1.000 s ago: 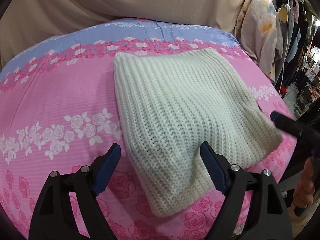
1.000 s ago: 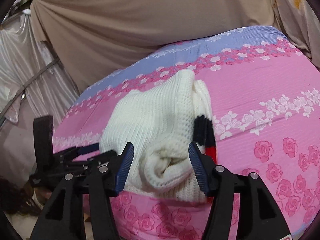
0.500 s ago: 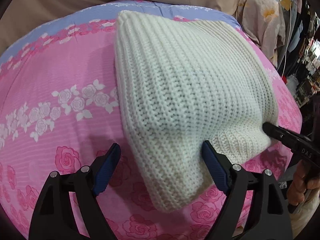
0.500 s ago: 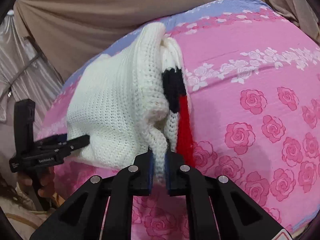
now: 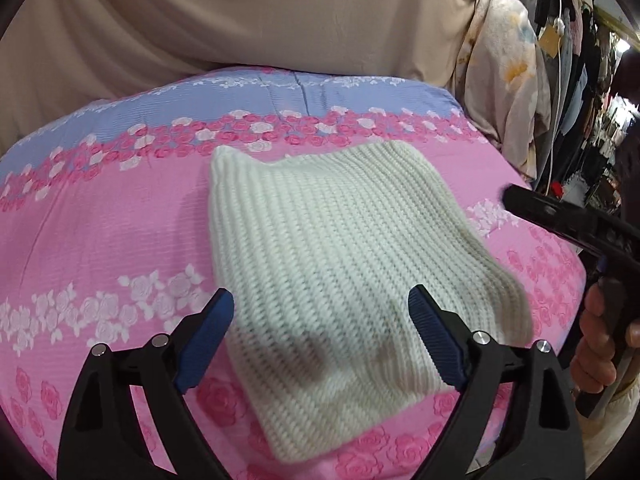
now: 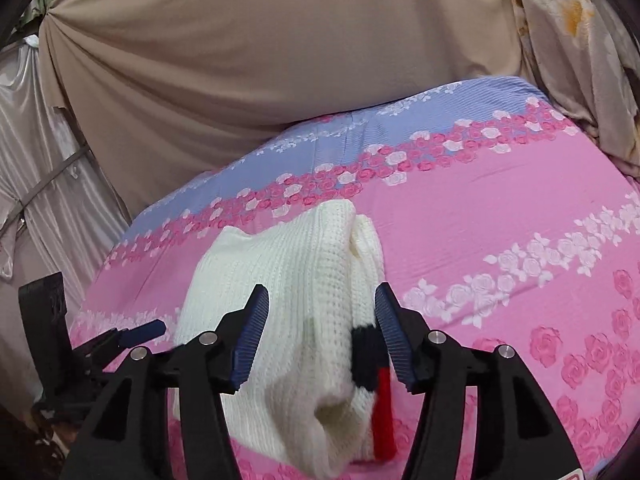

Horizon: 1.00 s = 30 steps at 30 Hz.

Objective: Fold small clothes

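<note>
Both sets of jaws are standing open and empty as the white knit is lying folded near the bed's front edge, fold apparently finished.

Pink bedsheet with rose print covers the surface; white rose band across the near part, blue strip along the far edge, bordered by pink and white roses. Beige drape hangs behind it, gathered into folds at upper left in the right wrist view. Floral blanket hangs at the far right corner. Grey satin curtain at left. Hanging clothes and clutter at right, too blurred to tell apart.
</note>
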{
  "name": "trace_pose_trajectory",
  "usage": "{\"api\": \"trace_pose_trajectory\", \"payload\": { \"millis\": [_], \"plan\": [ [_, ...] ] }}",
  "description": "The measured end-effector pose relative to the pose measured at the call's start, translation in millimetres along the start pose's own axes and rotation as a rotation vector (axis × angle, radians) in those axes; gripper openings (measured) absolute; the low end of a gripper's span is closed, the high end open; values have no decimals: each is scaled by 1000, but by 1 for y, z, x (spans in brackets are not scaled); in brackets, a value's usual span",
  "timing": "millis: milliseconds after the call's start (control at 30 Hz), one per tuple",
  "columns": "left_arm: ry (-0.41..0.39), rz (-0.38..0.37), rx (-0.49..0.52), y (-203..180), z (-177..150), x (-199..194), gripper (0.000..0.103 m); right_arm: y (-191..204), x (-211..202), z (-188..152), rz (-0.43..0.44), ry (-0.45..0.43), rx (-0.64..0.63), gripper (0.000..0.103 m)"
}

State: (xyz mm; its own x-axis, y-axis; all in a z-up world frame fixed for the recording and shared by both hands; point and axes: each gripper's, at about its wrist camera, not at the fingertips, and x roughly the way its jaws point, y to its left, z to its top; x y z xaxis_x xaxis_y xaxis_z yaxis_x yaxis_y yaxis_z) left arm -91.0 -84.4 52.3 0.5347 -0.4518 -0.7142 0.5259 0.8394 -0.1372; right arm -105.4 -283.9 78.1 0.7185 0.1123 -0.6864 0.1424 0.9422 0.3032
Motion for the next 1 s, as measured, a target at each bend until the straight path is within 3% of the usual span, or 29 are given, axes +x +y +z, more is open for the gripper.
{"api": "trace_pose_trajectory", "payload": {
  "millis": [100, 133, 167, 267, 333, 433, 533, 700, 767, 867, 1000],
  "plan": [
    [20, 54, 16, -4, -3, 17, 87, -2, 48, 1, -43, 92, -11, 55],
    [18, 75, 23, -4, -4, 18, 87, -2, 55, 1, -54, 109, -25, 39],
    [16, 82, 28, -4, -5, 18, 87, 0, 56, 4, -33, 105, -31, 16],
    [13, 85, 16, -2, -5, 17, 87, 10, 26, 14, 83, -18, -40, 15],
    [11, 85, 9, -1, -5, 18, 89, 11, 23, 19, 50, -45, -71, 15],
    [21, 101, 11, -2, -6, 26, 90, -9, 77, 7, -123, 104, -93, 15],
    [28, 120, 17, -3, -8, 31, 91, -8, 72, 4, -117, 81, -79, 16],
    [39, 120, -1, 1, -9, 34, 95, 11, 16, 0, -103, -8, -88, 24],
    [42, 114, -8, 3, -9, 34, 95, 14, -5, -11, -75, -23, -96, 37],
    [49, 85, -26, 5, -11, 28, 93, 12, -24, -33, -24, 2, -85, 52],
    [65, 16, -34, 12, -25, 11, 93, 6, -25, -67, 42, 80, -57, 53]
  ]
}}
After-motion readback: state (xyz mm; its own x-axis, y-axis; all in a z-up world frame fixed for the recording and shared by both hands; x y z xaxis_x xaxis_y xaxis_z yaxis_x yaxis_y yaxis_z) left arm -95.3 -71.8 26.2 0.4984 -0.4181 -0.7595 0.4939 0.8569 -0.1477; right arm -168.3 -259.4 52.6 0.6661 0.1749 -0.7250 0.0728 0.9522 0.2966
